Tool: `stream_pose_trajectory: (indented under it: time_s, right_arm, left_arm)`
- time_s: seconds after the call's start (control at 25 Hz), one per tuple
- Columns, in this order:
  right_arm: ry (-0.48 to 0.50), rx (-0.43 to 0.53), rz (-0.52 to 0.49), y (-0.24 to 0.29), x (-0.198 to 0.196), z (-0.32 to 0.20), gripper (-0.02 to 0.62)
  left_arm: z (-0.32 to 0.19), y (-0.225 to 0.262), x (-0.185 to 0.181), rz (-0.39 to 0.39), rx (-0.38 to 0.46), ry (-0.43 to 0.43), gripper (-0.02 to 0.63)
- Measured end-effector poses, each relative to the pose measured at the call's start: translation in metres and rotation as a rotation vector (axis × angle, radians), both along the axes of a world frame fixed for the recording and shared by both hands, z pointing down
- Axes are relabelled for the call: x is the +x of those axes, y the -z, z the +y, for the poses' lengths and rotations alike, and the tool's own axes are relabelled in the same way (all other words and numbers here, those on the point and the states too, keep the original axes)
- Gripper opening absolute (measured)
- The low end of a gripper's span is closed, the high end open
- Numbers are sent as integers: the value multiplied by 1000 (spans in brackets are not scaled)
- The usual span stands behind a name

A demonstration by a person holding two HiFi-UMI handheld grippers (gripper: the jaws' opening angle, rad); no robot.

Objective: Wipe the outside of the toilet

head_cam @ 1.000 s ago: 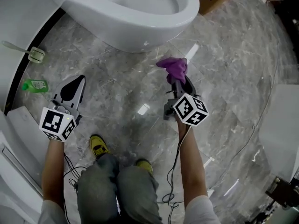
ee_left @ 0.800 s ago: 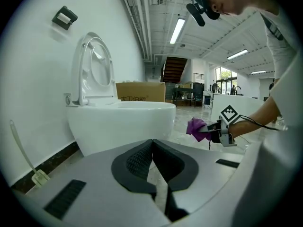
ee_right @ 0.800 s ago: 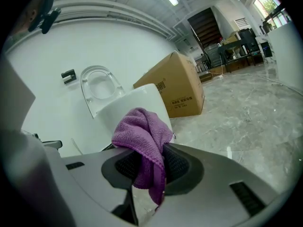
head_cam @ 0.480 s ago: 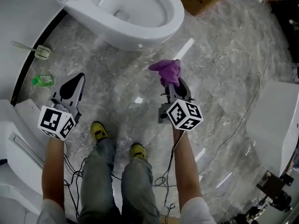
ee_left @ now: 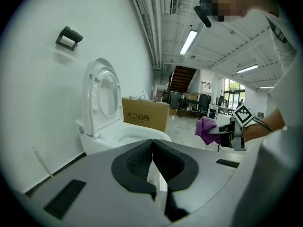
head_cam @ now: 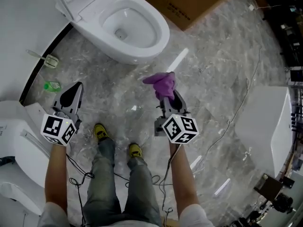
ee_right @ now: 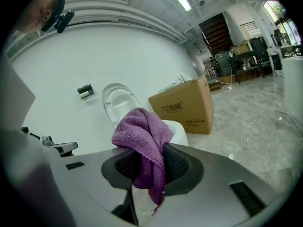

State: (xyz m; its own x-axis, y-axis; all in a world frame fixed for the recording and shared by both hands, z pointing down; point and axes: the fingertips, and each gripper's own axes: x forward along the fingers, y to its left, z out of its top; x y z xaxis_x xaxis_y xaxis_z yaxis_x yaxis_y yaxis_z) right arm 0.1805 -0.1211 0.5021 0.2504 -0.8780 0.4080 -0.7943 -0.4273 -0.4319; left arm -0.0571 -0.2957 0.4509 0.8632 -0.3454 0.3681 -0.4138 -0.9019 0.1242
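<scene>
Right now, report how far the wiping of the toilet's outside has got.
Done: the purple cloth is clamped in the right gripper. In hand: that gripper holds it over the floor, short of the toilet and not touching it. The left gripper is shut and empty. Left: the whole wipe of the toilet's outside; no wiped patch can be told from these views.

The grey marbled floor (head_cam: 222,70) carries a white toilet (head_cam: 137,56) at upper centre and a cardboard box (head_cam: 184,4) at the top edge. At the left lie a green bottle (head_cam: 53,86) and a long-handled brush (head_cam: 50,60). A thin cable (head_cam: 230,122) trails across the right, and yellow shoes (head_cam: 99,132) stand at lower centre.
</scene>
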Motion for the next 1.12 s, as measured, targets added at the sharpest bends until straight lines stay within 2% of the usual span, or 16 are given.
stream_pose_trajectory:
  time_s: [0.36,0.8,1.12]
  right_arm:
    - [-12,20,0,126,-9,15,123]
    - [-37,78,-5,247,-21,12,123]
    - [-51,151,-9,325,-17,23,121]
  left_arm:
    - [6,120,-6,11,65,29,20]
    - [-3,250,-15,70,97,72,20]
    - [23,328,-11,96,170,74,20]
